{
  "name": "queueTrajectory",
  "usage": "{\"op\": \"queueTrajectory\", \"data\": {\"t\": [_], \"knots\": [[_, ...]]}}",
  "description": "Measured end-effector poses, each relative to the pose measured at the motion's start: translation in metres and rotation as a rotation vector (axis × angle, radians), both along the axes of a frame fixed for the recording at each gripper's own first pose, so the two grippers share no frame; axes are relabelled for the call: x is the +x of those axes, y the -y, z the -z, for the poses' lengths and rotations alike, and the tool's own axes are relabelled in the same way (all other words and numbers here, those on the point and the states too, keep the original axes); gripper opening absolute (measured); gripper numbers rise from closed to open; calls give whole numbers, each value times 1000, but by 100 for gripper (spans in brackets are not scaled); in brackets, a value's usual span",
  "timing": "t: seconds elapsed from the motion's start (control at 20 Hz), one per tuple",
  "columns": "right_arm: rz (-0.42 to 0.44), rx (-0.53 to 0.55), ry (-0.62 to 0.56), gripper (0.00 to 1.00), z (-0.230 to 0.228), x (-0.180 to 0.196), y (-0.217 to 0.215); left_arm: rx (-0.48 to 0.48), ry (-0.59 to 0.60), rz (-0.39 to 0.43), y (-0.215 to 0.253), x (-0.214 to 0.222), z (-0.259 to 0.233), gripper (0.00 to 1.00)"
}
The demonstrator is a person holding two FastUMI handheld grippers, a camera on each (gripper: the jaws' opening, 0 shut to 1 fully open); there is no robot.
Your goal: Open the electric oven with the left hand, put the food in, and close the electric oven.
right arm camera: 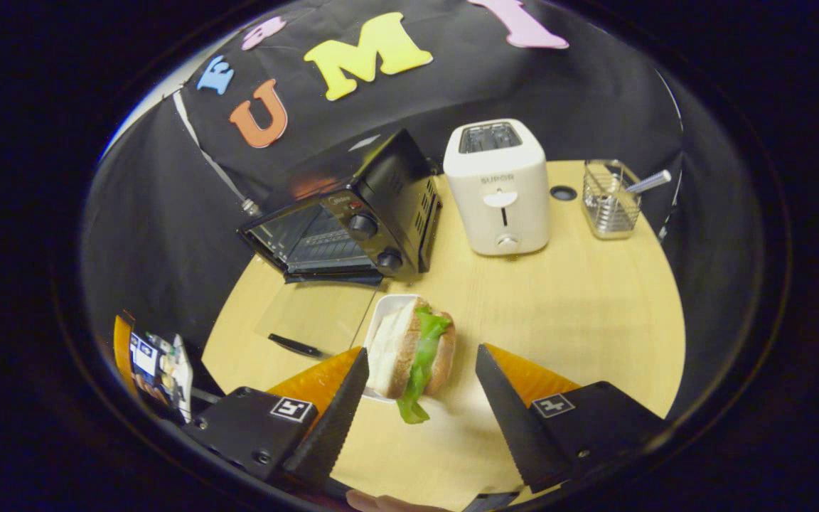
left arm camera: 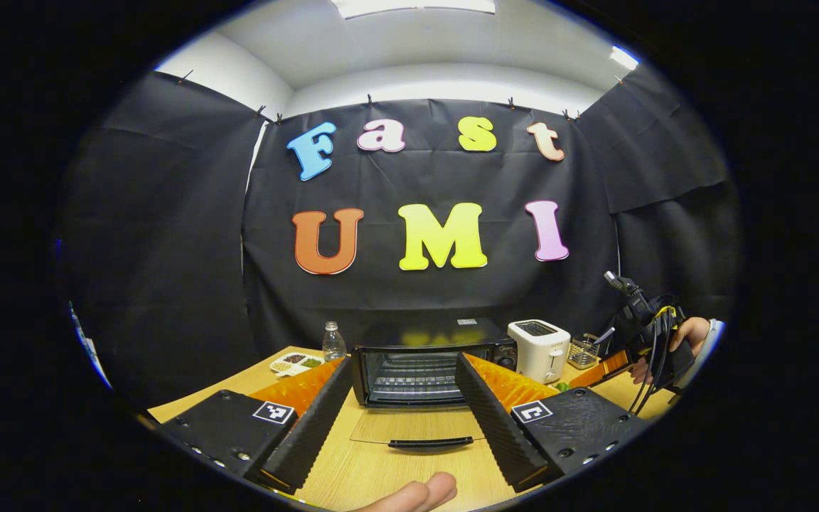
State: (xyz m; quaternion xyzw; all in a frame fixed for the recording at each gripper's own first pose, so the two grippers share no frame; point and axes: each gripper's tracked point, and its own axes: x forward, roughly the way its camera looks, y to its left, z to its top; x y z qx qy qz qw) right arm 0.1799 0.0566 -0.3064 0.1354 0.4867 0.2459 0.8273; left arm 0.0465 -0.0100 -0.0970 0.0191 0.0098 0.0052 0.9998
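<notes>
Black toaster oven (left arm camera: 424,359) sits open on the desk (right arm camera: 580,299); both tongs are released, right tongs (right arm camera: 420,398) around a sandwich (right arm camera: 413,348), left tongs (left arm camera: 402,419) near the door.

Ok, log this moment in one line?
oven door: open | sandwich: on table, between open right hand-held gripper fingers | left hand-held gripper: open, facing oven

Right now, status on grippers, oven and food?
Both grippers open: left gripper, right gripper. Oven door down. Sandwich on table, ungrasped. Nothing blocking.
</notes>
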Motion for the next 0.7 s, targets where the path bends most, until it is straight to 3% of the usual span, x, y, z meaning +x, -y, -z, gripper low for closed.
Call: {"op": "queueTrajectory", "data": {"t": [0.2, 0.25, 0.3, 0.45, 0.5, 0.55, 0.6, 0.7], "knots": [[-7, 92, -143, 80, 21, 5, -5, -6, -2, -27, -4, 1, 1, 95], [2, 115, -164, 91, 24, 10, -6, -7, 8, -44, -8, 2, -1, 95], [1, 136, -185, 90, 27, 12, -8, -7, 12, -55, -9, 3, -1, 95], [-4, 234, -276, 75, 31, 11, -19, -2, -15, -72, -9, 6, 8, 96], [1, 259, -311, 59, 33, 9, -20, 5, -23, -84, -11, 6, 11, 96], [11, 286, -339, 62, 34, 9, -23, 13, -31, -94, -12, 8, 14, 96], [24, 309, -351, 45, 33, 10, -22, 20, -36, -98, -12, 9, 17, 96], [42, 333, -366, 41, 33, 12, -22, 20, -36, -96, -9, 10, 18, 96]]}}
